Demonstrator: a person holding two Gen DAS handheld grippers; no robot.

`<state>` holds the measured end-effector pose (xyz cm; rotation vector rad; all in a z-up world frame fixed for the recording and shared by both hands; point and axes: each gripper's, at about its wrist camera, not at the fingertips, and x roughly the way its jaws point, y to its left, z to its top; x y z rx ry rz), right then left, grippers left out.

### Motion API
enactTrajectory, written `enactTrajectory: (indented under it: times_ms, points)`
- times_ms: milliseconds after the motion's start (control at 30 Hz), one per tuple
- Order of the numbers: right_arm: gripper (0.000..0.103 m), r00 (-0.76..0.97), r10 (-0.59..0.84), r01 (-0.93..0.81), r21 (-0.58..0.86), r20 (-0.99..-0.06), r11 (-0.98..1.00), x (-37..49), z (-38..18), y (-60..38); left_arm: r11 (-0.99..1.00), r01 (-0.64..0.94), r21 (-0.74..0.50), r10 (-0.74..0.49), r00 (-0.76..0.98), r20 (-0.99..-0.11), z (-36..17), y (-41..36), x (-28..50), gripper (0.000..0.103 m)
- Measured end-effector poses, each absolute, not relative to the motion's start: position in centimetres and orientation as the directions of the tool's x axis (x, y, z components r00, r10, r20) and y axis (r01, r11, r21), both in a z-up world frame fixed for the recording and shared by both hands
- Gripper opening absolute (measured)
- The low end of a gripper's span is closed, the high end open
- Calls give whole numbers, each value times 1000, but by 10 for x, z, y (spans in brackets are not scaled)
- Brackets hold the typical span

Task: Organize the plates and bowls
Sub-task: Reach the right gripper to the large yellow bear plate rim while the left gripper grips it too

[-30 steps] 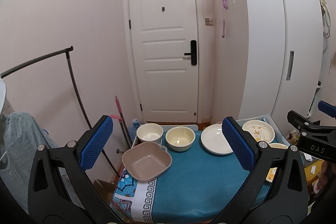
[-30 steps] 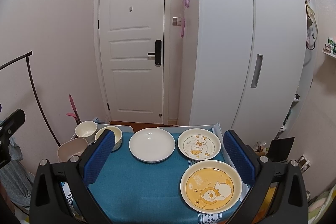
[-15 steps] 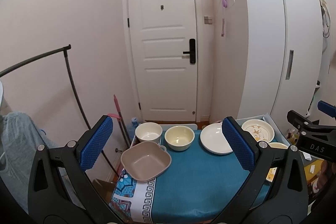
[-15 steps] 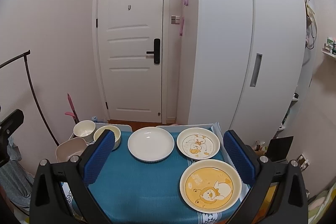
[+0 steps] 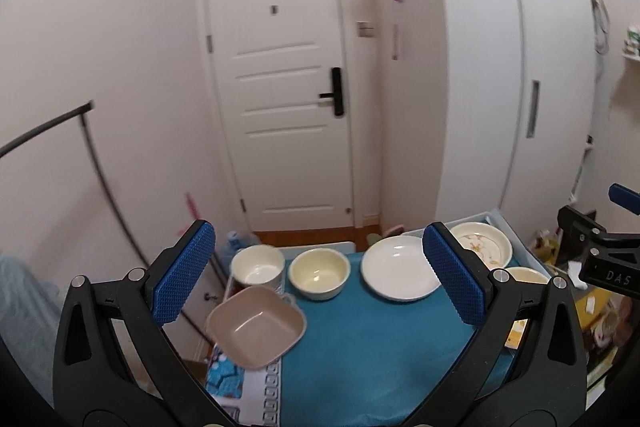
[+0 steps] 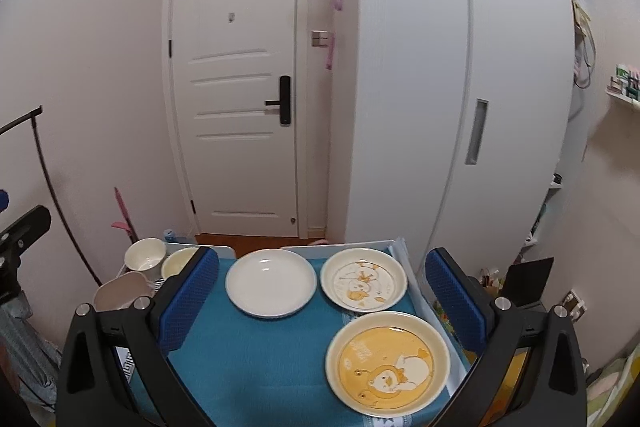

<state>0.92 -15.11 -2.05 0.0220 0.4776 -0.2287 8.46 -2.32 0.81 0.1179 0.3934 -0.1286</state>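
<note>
Reading "DAS", white lettering is seen on the right gripper (image 5: 608,269). Both it (image 6: 320,303) and the left gripper (image 5: 318,273) are held wide apart, empty, above the teal cloth-covered table (image 6: 256,355), where plain white round plate (image 6: 271,282), yellow bear-print plate (image 6: 387,363) and square beige plastic bowl (image 5: 256,327) are laid.

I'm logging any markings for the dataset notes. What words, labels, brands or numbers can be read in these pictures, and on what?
"DAS": white letters on the black body of the right gripper, seen in the left wrist view.
Yellow cartoon plate: faint print above the bear, too blurred to read.
Nothing else is legible.
</note>
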Motion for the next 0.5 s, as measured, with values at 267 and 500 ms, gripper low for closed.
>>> enactTrajectory:
  times_ms: [267, 500]
  points:
    - [103, 751, -220, 285, 5, -623, 959, 18, -63, -214, 940, 341, 21, -280, 805, -523, -25, -80, 137, 103]
    - [103, 673, -122, 258, 77, -729, 963, 25, -114, -271, 895, 446, -22, -332, 631, -701, -95, -152, 172, 103]
